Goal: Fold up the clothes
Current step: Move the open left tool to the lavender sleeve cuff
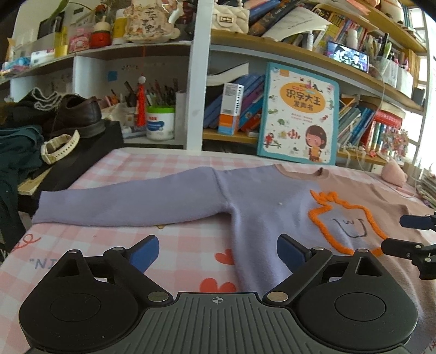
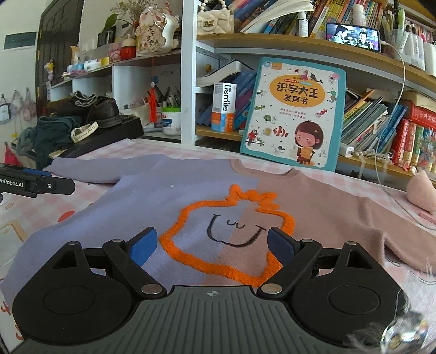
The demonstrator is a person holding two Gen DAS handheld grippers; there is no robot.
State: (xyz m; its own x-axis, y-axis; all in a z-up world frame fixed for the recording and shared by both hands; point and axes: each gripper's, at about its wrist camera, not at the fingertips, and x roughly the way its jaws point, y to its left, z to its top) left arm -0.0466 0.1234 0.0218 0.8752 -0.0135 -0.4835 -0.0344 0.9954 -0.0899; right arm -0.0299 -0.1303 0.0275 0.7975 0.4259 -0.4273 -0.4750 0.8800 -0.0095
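The sweater lies flat mid-frame, unfolded; left claw and right claw hover released, empty. Likely next: pinch the purple sleeve, fold inward

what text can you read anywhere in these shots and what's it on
"识字大王 发声书": children's book leaning on the shelf.
"usmile": white and orange box.
"enRobot.AI", start cut off: left gripper.
"平安喜乐": figurine on the shelf.
"NI", partly hidden: pink checked cloth.
Book spines, can label: too small or blurred.
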